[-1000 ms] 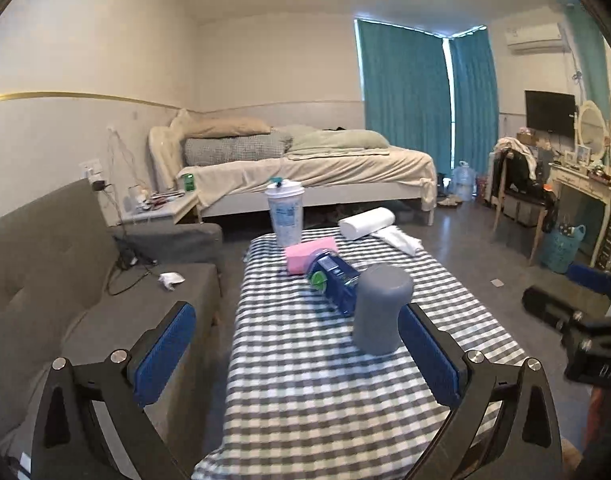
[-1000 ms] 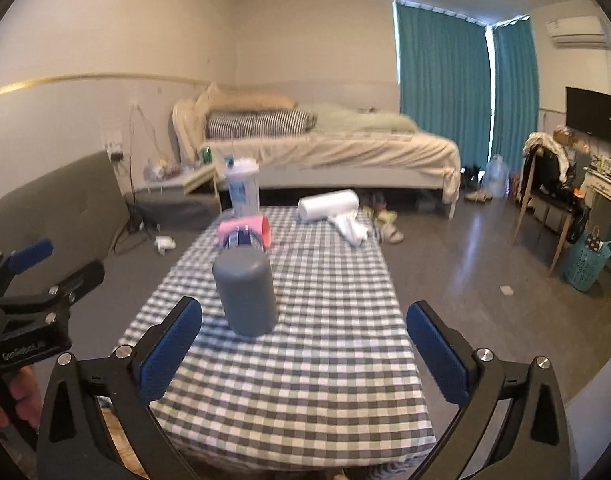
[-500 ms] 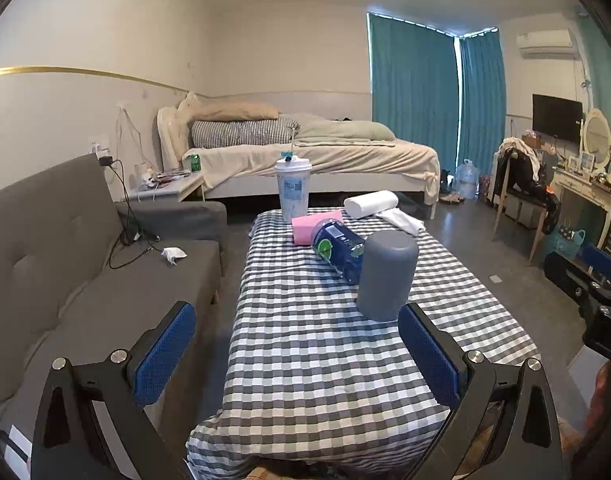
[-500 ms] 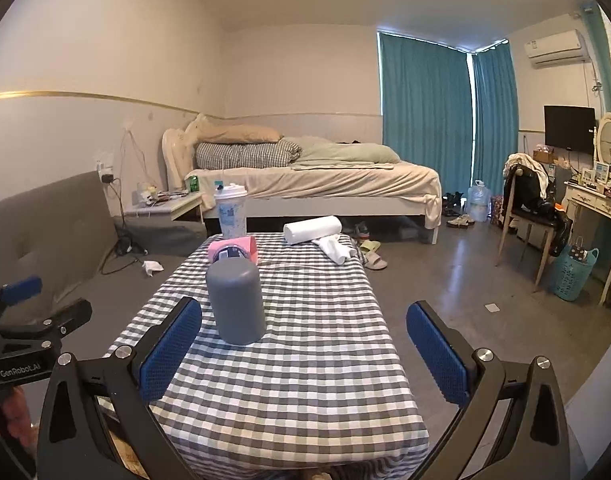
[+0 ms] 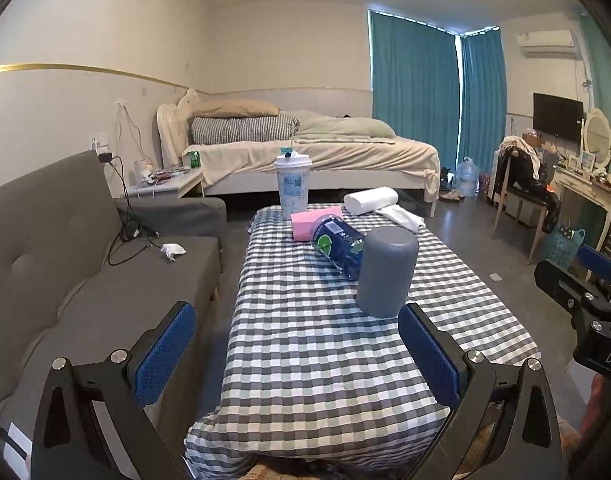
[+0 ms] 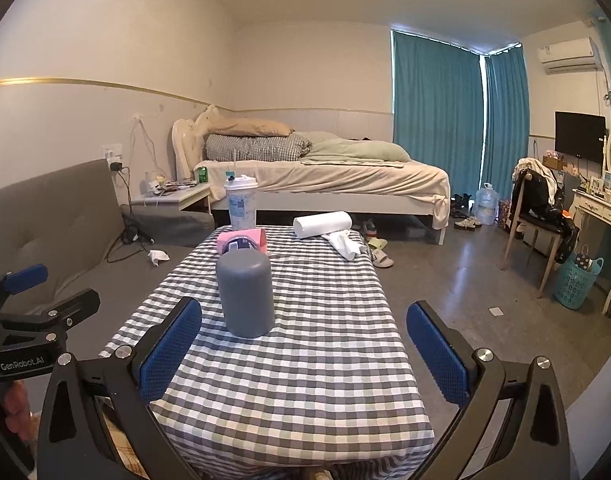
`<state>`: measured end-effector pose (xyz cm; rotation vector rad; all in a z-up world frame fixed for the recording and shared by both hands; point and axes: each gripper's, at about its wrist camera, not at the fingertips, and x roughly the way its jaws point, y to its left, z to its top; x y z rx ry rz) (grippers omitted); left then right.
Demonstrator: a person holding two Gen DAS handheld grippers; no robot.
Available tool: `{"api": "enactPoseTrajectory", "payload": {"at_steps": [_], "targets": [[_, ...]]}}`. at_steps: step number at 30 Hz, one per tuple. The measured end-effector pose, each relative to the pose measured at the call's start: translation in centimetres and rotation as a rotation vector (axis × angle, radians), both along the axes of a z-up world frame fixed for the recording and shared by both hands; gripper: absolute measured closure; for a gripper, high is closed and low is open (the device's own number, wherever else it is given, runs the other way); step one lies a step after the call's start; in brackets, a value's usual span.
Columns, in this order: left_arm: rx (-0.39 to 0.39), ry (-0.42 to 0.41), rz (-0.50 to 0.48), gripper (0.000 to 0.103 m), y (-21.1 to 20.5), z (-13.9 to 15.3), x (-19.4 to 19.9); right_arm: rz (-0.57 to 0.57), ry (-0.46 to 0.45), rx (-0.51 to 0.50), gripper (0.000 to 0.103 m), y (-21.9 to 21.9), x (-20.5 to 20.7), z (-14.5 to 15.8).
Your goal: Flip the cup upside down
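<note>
Grey cup (image 5: 386, 272) is sitting mouth-down on the checkered bench (image 5: 325, 360), closed base facing up, standing upright near the middle of the cloth. Nothing is touching it.

Left hand-held gripper (image 5: 295, 354) is hovering at the near end of the bench, jaws spread wide, gripping nothing; the cup is showing just beyond its right blue pad (image 5: 427, 354). Right hand-held gripper (image 6: 303, 350) is likewise hanging wide open and empty, with the cup sitting ahead of its left pad (image 6: 167, 350), apart from it.

Each gripper is appearing at the edge of the other's view: the right one at (image 5: 581, 300), the left one at (image 6: 29, 320).

Behind the cup a blue bottle (image 5: 339, 246) is lying on its side, close to it; contact is unclear. A pink pack (image 5: 311, 224) is lying just past the bottle. Further back, a white lidded drink cup (image 5: 292, 184) is standing upright, and a white roll (image 5: 370, 199) is lying with a white cloth (image 5: 401, 218) beside it.

Grey sofa (image 5: 85, 264) is running along the left of the bench.
</note>
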<state>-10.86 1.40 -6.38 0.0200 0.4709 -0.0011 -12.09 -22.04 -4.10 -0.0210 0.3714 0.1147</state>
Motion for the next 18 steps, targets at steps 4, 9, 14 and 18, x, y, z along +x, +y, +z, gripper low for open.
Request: {"api": "enactPoseTrajectory", "payload": {"at_steps": [4, 9, 14, 18], "targets": [[-0.001, -0.002, 0.003, 0.000, 0.02, -0.10, -0.04, 0.000, 0.004, -0.007, 0.000, 0.26, 0.13, -0.07], [0.000, -0.004, -0.004, 0.000, -0.19, -0.04, -0.16, 0.000, 0.013, -0.010, 0.000, 0.41, 0.37, -0.20], [-0.003, -0.001, -0.003, 0.000, -0.24, 0.00, -0.09, -0.001, 0.017, -0.013, 0.000, 0.43, 0.48, -0.32], [-0.001, -0.001, -0.006, 0.000, -0.30, 0.00, -0.11, -0.003, 0.024, -0.016, 0.000, 0.48, 0.67, -0.36]]}}
